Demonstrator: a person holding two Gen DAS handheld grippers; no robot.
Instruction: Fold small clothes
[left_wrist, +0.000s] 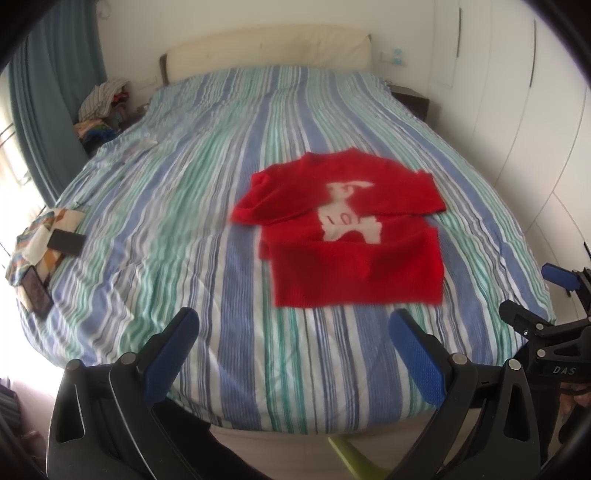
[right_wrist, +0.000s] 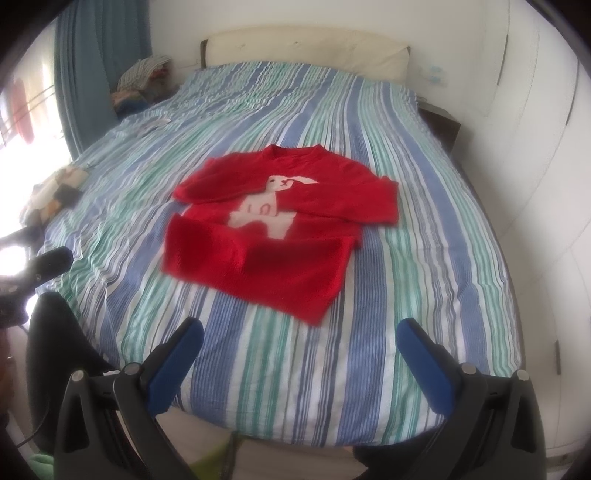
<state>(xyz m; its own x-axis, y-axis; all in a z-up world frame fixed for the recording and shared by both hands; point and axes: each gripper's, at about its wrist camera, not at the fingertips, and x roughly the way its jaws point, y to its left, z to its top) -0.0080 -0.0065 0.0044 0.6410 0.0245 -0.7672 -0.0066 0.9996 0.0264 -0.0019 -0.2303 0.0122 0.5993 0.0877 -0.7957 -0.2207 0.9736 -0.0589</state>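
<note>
Red sweater (left_wrist: 351, 236) w/ a pale animal motif lies flat on the striped bedspread (left_wrist: 184, 221), both sleeves folded across the chest, hem nearest the cameras. Left gripper (left_wrist: 293, 332) — fingers spread wide, nothing between them — hovers over the near edge of the bed; sweater sits at approx 1 o'clock from it, apart, not touching. Right gripper (right_wrist: 301, 341) also spread wide & empty; in its view the sweater (right_wrist: 280, 221) is at approx 11–12 o'clock, hem corner near but clear of the fingertips. Folded patterned cloth w/ dark flat items (left_wrist: 40, 251) at 9 o'clock on the bed's left edge — well apart from sweater.
</note>
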